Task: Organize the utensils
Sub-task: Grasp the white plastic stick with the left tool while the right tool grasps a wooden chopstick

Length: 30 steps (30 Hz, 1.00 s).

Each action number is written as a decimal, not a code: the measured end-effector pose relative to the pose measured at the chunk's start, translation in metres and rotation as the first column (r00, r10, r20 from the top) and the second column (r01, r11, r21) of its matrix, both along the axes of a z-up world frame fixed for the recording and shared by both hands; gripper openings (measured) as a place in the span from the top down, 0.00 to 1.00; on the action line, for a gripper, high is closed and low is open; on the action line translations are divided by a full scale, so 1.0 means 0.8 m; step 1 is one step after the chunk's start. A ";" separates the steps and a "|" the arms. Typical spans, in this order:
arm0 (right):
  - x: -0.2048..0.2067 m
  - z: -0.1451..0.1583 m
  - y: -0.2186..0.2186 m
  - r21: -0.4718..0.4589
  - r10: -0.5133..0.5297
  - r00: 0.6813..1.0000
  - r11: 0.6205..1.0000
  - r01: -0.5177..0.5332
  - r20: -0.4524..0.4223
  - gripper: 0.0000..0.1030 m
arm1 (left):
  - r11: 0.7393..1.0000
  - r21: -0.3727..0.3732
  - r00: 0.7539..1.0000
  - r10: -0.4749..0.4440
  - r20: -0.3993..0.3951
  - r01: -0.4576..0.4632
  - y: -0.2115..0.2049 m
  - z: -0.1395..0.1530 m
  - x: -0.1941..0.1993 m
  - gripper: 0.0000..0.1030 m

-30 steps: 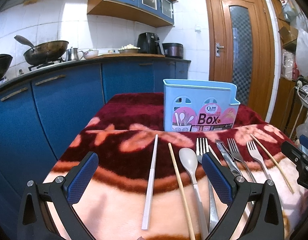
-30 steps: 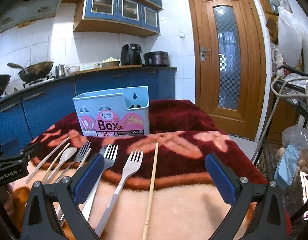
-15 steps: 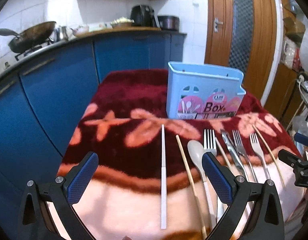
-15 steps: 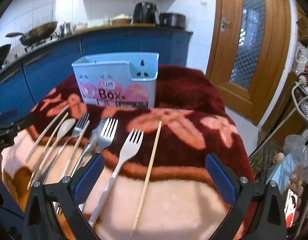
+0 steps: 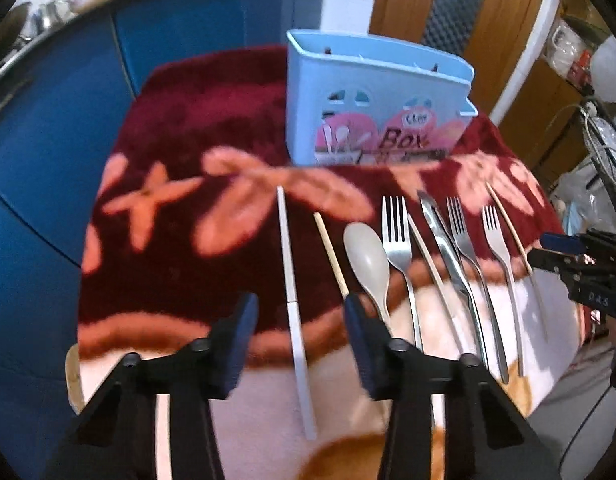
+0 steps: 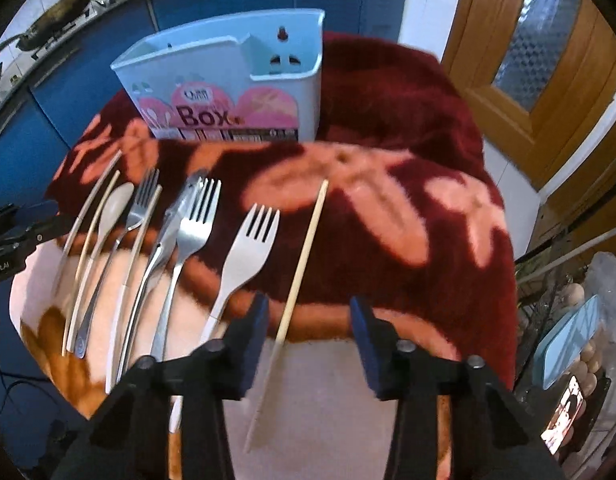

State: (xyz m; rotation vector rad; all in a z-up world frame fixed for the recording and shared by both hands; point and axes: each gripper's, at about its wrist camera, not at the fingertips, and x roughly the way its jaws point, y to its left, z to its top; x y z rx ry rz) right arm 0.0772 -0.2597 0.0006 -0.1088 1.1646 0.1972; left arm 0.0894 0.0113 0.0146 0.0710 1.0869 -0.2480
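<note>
Left gripper (image 5: 296, 336) parted, empty, straddling white chopstick (image 5: 292, 292) before blue box (image 5: 371, 100). Right gripper (image 6: 308, 332) parted over wooden chopstick (image 6: 304, 256). Closure best centred on shaft, plush blanket (image 5: 180, 140) avoided.

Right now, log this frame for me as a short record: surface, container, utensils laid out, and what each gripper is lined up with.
surface: red flowered blanket
container: blue utensil box, upright behind the row, nothing visible inside
utensils: white chopstick, three bamboo chopsticks, spoon, four forks, one more steel piece, all flat on the blanket
left gripper: open, white chopstick between its fingers, not gripped
right gripper: open, rightmost bamboo chopstick between its fingers, not gripped
</note>
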 end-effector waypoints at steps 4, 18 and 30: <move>0.008 0.001 0.005 -0.005 0.024 0.998 1.000 -0.024 -0.059 0.78 | 0.999 0.023 0.998 -0.034 -0.055 0.035 -0.007 -0.005 0.007 0.75; 0.040 -0.010 0.021 0.019 0.038 0.979 0.999 -0.035 -0.201 0.84 | 0.996 0.053 0.978 -0.063 -0.197 0.075 -0.018 -0.026 0.035 0.79; 0.065 -0.016 0.021 0.039 0.050 0.976 0.998 -0.043 -0.211 0.90 | 0.990 0.085 0.967 -0.092 -0.240 0.115 -0.032 -0.033 0.051 0.81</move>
